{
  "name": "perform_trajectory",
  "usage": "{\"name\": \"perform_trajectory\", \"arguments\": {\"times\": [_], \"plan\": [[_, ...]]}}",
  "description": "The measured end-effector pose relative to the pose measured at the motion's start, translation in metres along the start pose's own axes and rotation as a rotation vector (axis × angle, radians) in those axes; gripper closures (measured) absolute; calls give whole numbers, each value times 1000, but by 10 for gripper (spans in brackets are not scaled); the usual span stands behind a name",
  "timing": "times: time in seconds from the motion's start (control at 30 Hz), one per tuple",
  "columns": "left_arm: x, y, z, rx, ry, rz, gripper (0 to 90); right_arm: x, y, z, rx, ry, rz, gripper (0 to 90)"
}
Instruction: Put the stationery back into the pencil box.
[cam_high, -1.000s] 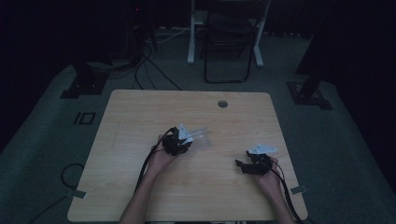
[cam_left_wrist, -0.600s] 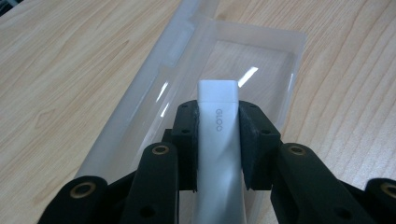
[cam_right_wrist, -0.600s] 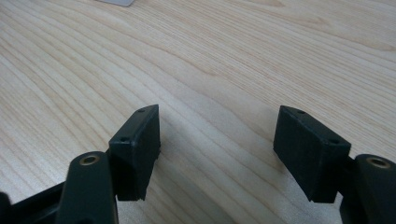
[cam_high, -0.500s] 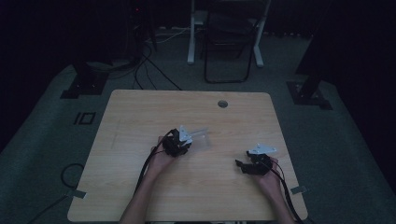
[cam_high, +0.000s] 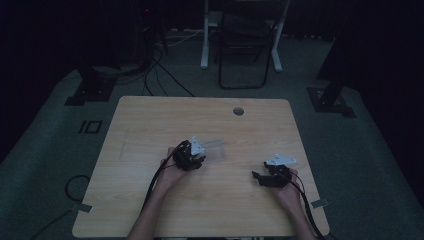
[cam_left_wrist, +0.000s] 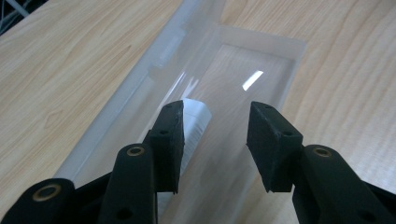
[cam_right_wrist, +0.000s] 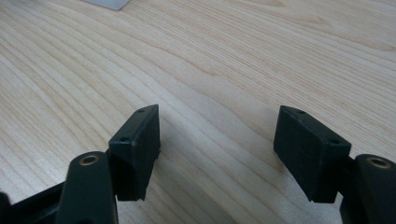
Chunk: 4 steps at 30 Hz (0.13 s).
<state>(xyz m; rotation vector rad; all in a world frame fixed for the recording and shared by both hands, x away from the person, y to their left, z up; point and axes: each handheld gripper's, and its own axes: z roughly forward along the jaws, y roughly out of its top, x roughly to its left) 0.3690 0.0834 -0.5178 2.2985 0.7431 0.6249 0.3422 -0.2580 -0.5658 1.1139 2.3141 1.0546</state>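
My matt black plastic pads (cam_left_wrist: 170, 140) hang over a clear, glossy plastic box (cam_left_wrist: 261, 60) that catches a bright glint, a smooth white paper-labelled tube (cam_left_wrist: 194, 122) lying inside, all on the pale, satin-smooth wood-grain table (cam_high: 150, 120).

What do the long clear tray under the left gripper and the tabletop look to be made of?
The long clear tray looks like glossy transparent plastic: the wood grain shows through it and its floor carries a bright glint. The light tabletop looks like matte wood or wood-look laminate, with grain lines running across it; which one is unclear.
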Motion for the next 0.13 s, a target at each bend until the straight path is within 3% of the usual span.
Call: {"name": "perform_trajectory", "arguments": {"times": [0.13], "plan": [[-6,0,-9,-19,4,8,562,0,0,0,0,0,0,316]]}}
